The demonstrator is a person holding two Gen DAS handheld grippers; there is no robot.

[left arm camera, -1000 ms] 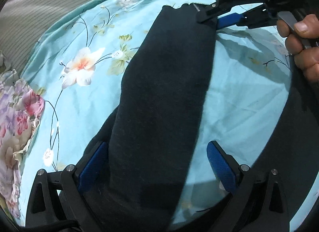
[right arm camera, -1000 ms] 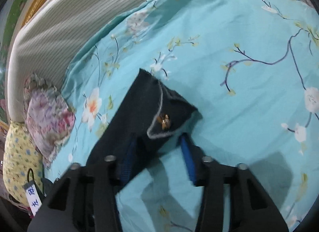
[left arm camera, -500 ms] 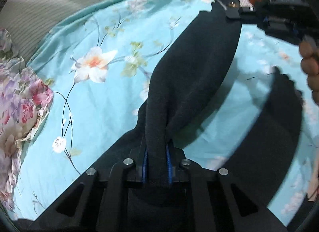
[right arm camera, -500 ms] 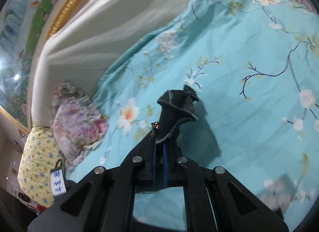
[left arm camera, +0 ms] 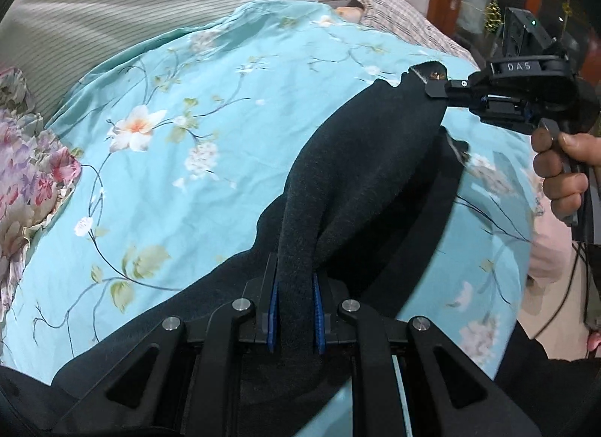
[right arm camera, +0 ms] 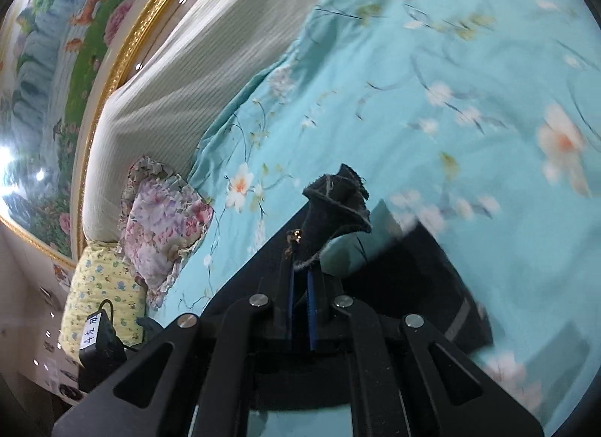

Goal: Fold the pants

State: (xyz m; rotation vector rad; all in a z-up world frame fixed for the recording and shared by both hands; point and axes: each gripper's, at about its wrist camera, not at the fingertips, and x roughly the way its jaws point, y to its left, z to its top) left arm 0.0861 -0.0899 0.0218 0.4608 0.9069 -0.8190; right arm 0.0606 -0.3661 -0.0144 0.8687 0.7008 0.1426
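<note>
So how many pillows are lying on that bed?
2 that I can see: a pink floral pillow against the headboard, and a yellow patterned one just below it. More may lie outside the view.

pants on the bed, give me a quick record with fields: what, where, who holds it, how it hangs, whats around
item: dark pants
surface: turquoise floral bedsheet
left gripper: shut on a bunched fold of the pants
right gripper: shut on a frayed edge of the pants, next to a small brass fastener
state: cloth is lifted and spans between both grippers, the rest trails on the sheet
nearby: floral pillow, yellow pillow
</note>
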